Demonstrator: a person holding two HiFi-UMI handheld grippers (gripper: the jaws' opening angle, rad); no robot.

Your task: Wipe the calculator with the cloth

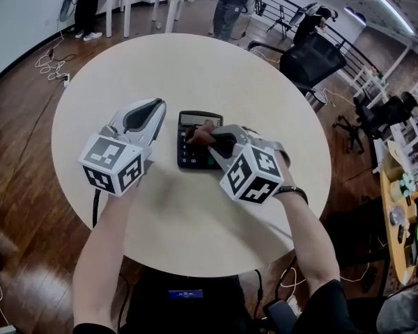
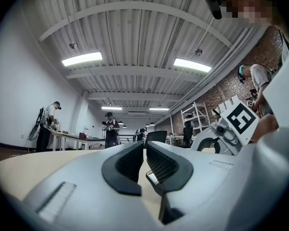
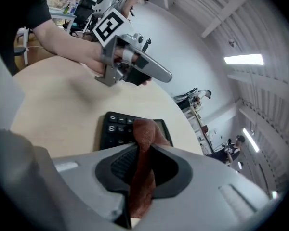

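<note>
Clamping cloth (image 3: 145, 131) in right gripper (image 3: 142, 154) fingers, above calculator (image 3: 116, 129) keys, left gripper (image 2: 143, 152) clenched empty

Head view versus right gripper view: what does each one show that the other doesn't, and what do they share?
Only the head view: the whole round table, the right gripper's marker cube and the person's right forearm.

Only the right gripper view: a look along the right gripper, whose jaws are shut on the reddish-brown cloth.

Both: the black calculator with the cloth's end over it, the left gripper held beside it above the tabletop, and the left gripper's marker cube.
</note>
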